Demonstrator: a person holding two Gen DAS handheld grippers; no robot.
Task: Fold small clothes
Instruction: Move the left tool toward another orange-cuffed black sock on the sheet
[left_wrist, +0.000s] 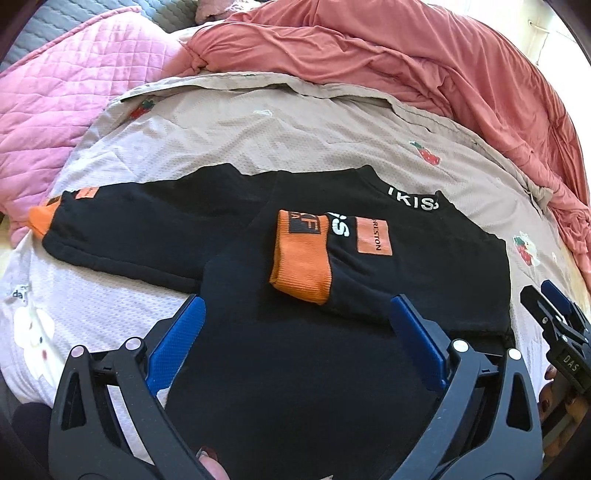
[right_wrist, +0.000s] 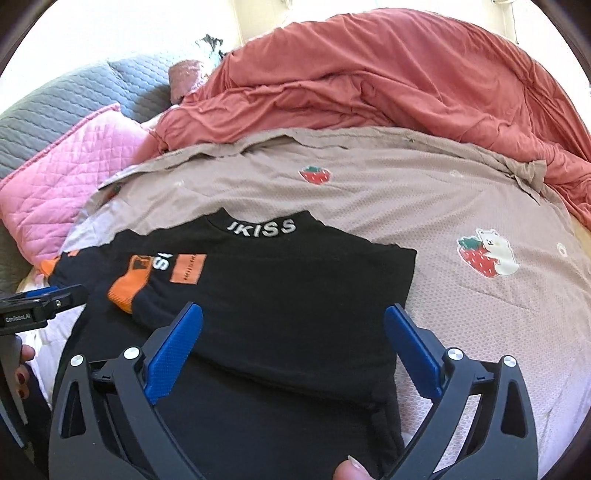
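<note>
Lying flat on the bedspread (right_wrist: 424, 206): black top (left_wrist: 295, 369), one sleeve (left_wrist: 332, 258) folded across, the other (left_wrist: 122, 229) still outstretched. Left gripper (left_wrist: 295, 325) and right gripper (right_wrist: 293, 328) spread, nothing pinched. Outstretched cuff (left_wrist: 42, 218) best taken next, folded squarely inward.

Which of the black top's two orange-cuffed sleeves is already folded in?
The sleeve with the wide orange ribbed cuff lies folded across the black sweatshirt's body; the other sleeve is stretched out sideways on the strawberry-print cover.

**Rig appearance**

Left hand-held gripper (left_wrist: 295, 325): black skeletal frame, silver rivets, textured blue pads. Right hand-held gripper (right_wrist: 293, 332): identical build. "GenRobot.AI" label on the left unit's side. Fingernails wear dark red polish.
</note>
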